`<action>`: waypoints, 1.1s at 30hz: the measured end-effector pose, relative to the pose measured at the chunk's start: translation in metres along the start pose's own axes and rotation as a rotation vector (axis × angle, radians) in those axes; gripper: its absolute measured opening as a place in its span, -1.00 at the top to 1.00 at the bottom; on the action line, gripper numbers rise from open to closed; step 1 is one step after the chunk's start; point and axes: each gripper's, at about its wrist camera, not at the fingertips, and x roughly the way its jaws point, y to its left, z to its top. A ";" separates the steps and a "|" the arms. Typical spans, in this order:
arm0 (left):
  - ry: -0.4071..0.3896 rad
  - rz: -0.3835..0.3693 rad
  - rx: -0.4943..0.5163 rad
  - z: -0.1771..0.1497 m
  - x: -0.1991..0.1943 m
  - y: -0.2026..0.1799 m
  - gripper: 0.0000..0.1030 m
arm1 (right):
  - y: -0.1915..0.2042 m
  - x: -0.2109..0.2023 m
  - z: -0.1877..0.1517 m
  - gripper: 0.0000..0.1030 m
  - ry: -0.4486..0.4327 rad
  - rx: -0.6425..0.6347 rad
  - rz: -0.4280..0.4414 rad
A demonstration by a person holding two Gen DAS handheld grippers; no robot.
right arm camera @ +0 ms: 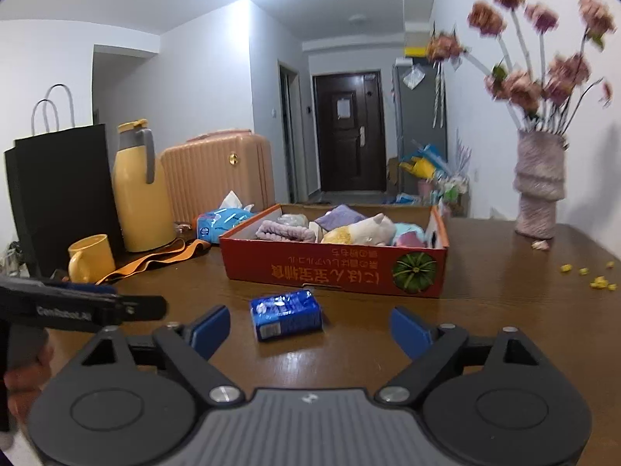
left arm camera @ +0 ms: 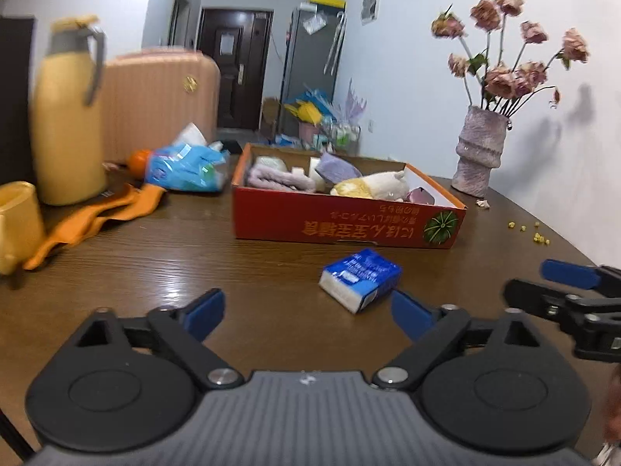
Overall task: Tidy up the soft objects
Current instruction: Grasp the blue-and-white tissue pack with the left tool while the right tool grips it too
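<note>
A small blue tissue pack [left arm camera: 360, 285] [right arm camera: 286, 314] lies on the brown table just in front of a red cardboard box [left arm camera: 341, 225] [right arm camera: 333, 272]. The box holds soft things: a pink towel [right arm camera: 285, 232], a purple cloth [right arm camera: 340, 215] and a white and yellow plush toy [right arm camera: 361, 231]. My left gripper [left arm camera: 308, 312] is open, low over the table, with the pack just ahead of its right finger. My right gripper [right arm camera: 310, 330] is open too, and the pack lies ahead between its fingers, untouched. The other gripper shows at each view's edge.
A yellow thermos [right arm camera: 139, 194], a yellow mug [right arm camera: 91, 258], an orange strap [right arm camera: 155, 260], a blue tissue bag [right arm camera: 223, 221], a black paper bag [right arm camera: 62, 202] and a pink suitcase [right arm camera: 217, 173] stand at the left. A vase of dried flowers [right arm camera: 537, 190] stands at the right, with yellow crumbs [right arm camera: 597, 281] near it.
</note>
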 end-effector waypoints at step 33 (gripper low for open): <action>0.202 -0.225 -0.333 0.006 0.119 0.029 0.60 | -0.039 0.153 -0.008 0.70 0.253 0.314 0.191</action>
